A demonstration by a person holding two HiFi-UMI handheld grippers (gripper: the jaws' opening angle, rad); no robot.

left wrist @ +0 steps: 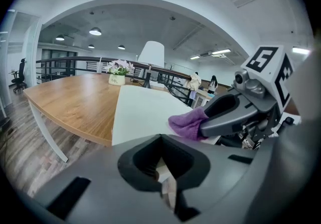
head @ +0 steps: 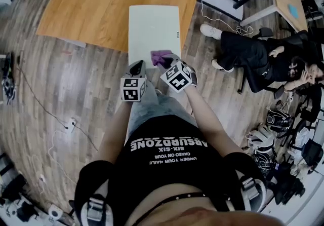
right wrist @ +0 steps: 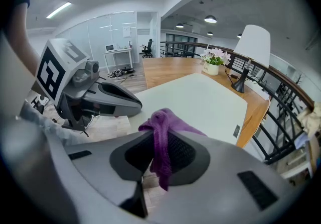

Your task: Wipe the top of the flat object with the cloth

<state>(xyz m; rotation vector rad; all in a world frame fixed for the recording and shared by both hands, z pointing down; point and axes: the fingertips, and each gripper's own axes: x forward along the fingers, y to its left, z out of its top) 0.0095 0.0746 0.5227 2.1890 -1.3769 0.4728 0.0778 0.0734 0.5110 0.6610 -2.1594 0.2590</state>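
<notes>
close under the head camera, a person's torso (head: pixel 167 169) in a black printed shirt fills the bottom of the view, with pale jeans beyond it. both forearms reach forward, each hand holding a grey two-jaw gripper topped by a cube of black and white square markers.

left gripper (head: pixel 137 69) is just short of the near end of a flat white panel (head: pixel 154 27). its own view shows the jaws pressed together with nothing between them.

right gripper (head: pixel 171 64) sits just beside it, a little further forward. its jaws are clamped on a purple cloth (head: pixel 161 58); in the right gripper view the cloth bunches up above the jaws and a strip of it hangs down between them. seen from the left gripper, the bunched end of the cloth appears to rest on the panel's near right corner.

the panel lies flat on a wooden table (head: pixel 86 7), lengthwise away from the person, with its near end jutting out past the table edge. a small dark mark sits near the panel's right edge.

at the table's far side stand a small white pot of flowers (left wrist: pixel 117 78) and a lamp with a white shade (right wrist: pixel 249 49) on a dark base.

to the right of the table, well apart, a second person in black (head: pixel 253 60) sits on a chair. cables (head: pixel 55 118) trail across the wood floor on the left.
</notes>
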